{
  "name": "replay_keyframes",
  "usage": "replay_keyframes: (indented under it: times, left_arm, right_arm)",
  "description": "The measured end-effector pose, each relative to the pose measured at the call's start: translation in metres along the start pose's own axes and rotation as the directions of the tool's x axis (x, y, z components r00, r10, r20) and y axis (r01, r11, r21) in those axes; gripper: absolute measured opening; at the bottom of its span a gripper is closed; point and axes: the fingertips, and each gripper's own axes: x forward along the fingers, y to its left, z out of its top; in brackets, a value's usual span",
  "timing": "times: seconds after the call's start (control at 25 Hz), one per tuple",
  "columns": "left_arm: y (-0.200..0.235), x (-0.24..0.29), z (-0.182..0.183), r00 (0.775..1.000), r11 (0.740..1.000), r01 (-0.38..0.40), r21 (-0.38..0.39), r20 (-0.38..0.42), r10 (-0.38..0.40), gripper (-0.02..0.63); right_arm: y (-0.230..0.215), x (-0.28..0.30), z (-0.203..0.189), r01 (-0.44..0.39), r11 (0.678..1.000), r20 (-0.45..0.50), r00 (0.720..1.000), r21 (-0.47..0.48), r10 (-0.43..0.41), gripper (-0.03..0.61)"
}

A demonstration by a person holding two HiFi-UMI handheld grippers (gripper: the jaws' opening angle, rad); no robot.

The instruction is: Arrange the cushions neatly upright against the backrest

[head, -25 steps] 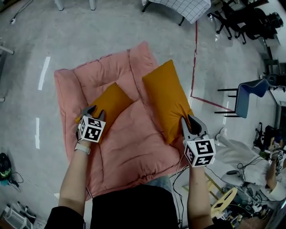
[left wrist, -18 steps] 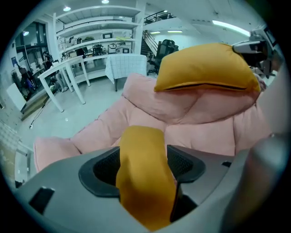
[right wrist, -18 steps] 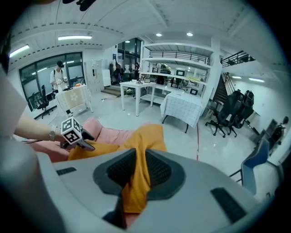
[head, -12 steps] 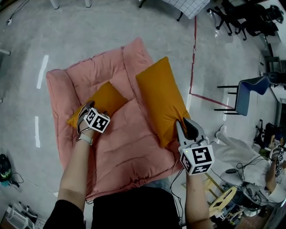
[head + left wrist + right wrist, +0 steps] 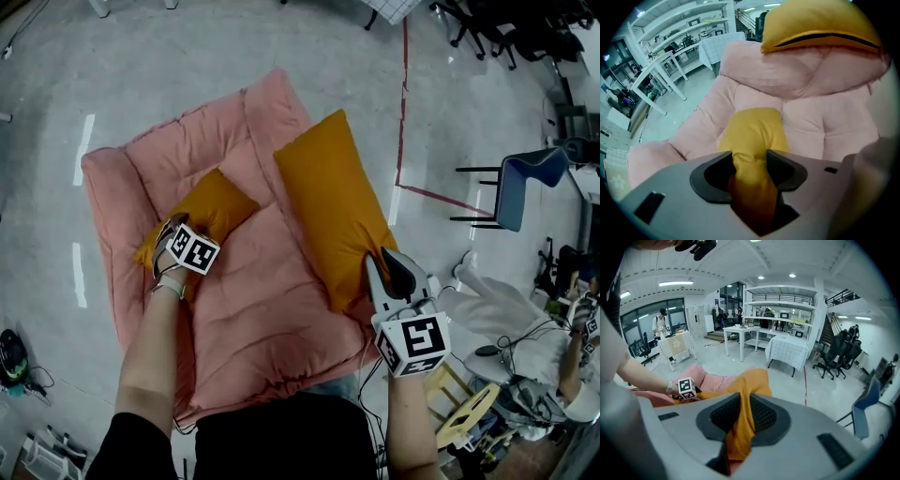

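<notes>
we've just been closing our left gripper [image 5: 749, 161] on the small cushion [image 5: 208, 208]; right gripper [image 5: 743, 416] pinches the big cushion [image 5: 328, 202] ahead (to stand both upright).

Hanging out in a big open lab hall today

I'm standing on a bare grey floor [image 5: 187, 56] that's wearing a red tape line [image 5: 403, 94]. White workbenches [image 5: 740, 336] and tall shelving [image 5: 780, 305] loaded with gear are lining the room. Black office chairs [image 5: 836, 357] are sitting near a staircase [image 5: 839, 298], and someone [image 5: 661, 322] is standing over by the big windows [image 5: 642, 317].
</notes>
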Motion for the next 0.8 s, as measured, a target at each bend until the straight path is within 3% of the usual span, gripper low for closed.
replay_keyframes:
  times: [0.2, 0.52, 0.68, 0.8]
  left_arm:
    - [-0.004, -0.012, 0.005, 0.996, 1.0, 0.017, 0.015, 0.082, -0.018, 0.169]
    - [-0.013, -0.047, 0.016, 0.974, 0.992, 0.123, 0.032, 0.186, -0.126, 0.144]
    - [-0.028, -0.072, 0.032, 0.928, 0.965, 0.248, 0.079, 0.266, -0.261, 0.144]
    - [-0.043, -0.088, 0.039, 0.877, 0.922, 0.353, 0.162, 0.288, -0.386, 0.143]
  right_arm:
    - [-0.003, 0.0, -0.002, 0.009, 1.0, 0.011, 1.0, 0.009, -0.01, 0.072]
    - [-0.008, 0.001, -0.004, 0.025, 0.999, 0.021, 0.999, 0.032, -0.026, 0.072]
    - [-0.007, 0.0, -0.004, 0.028, 0.999, 0.021, 0.999, 0.034, -0.029, 0.072]
    - [-0.005, 0.0, -0.004, 0.029, 0.999, 0.019, 0.999, 0.032, -0.029, 0.072]
